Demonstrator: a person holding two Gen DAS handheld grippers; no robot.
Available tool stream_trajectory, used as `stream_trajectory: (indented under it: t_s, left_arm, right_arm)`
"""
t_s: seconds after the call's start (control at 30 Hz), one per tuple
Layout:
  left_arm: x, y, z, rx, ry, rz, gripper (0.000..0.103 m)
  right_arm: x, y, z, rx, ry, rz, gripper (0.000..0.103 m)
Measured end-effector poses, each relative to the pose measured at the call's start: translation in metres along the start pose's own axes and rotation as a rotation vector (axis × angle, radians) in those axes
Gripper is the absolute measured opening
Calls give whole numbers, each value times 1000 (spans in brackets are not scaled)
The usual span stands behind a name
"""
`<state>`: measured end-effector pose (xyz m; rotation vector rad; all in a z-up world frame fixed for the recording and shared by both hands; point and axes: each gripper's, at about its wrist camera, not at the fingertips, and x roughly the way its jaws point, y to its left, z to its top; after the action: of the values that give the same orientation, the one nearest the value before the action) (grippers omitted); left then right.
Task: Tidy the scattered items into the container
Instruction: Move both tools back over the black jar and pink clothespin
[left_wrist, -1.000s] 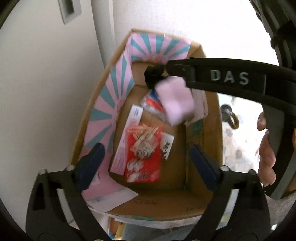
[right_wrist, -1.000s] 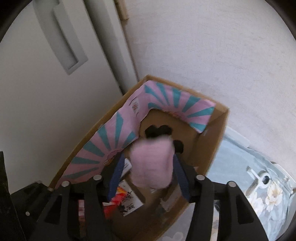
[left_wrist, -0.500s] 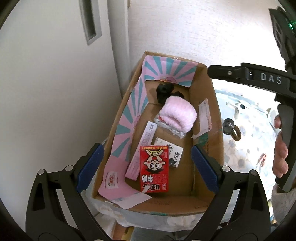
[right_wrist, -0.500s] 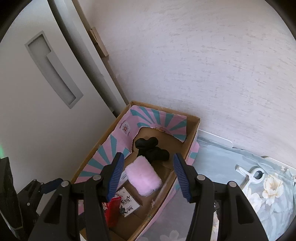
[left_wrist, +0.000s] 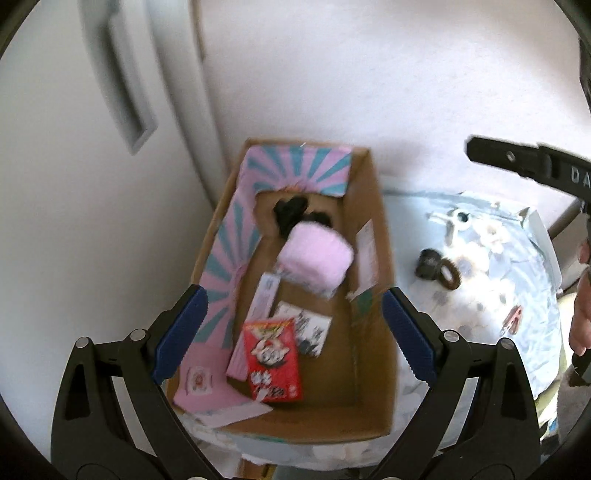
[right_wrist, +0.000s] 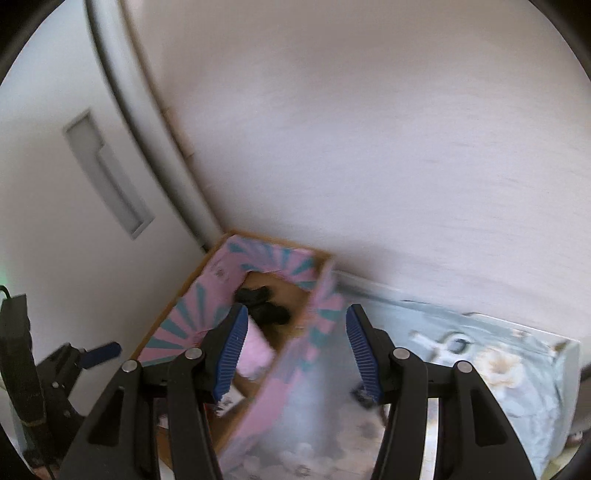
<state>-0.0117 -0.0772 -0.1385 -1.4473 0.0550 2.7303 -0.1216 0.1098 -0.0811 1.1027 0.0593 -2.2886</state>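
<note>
An open cardboard box (left_wrist: 373, 206) with pink and teal striped flaps stands against the wall. Inside lie a fluffy pink item (left_wrist: 316, 256), a black item (left_wrist: 291, 214), a red snack pack (left_wrist: 273, 360), a long white packet (left_wrist: 264, 302) and a printed card (left_wrist: 308, 326). My left gripper (left_wrist: 293, 336) is open and empty above the box. My right gripper (right_wrist: 293, 354) is open and empty, above the box's right wall (right_wrist: 321, 306). In the right wrist view the pink item (right_wrist: 255, 354) and black item (right_wrist: 266, 308) show in the box.
A floral cloth (left_wrist: 480, 280) covers the table right of the box. On it lie a black ring-shaped item (left_wrist: 428, 262), a brown hair tie (left_wrist: 448, 273), a white object (left_wrist: 456, 218) and a small reddish clip (left_wrist: 511, 319). A white door (left_wrist: 110, 92) stands at left.
The right gripper let go of the pink item, which now lies in the box, and pulled back up to the right. The left gripper has risen away from the box.
</note>
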Motion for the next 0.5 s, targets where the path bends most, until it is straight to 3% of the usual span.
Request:
stream_trajectory:
  t_s: [0.4, 0.5]
  left_arm:
    - [6, -86, 17, 145, 18, -91, 95]
    - [13, -109, 19, 198, 17, -63, 95]
  right_arm:
    - [-75, -104, -37, 158, -28, -191, 51]
    - [-85, -123, -51, 199, -17, -216, 51]
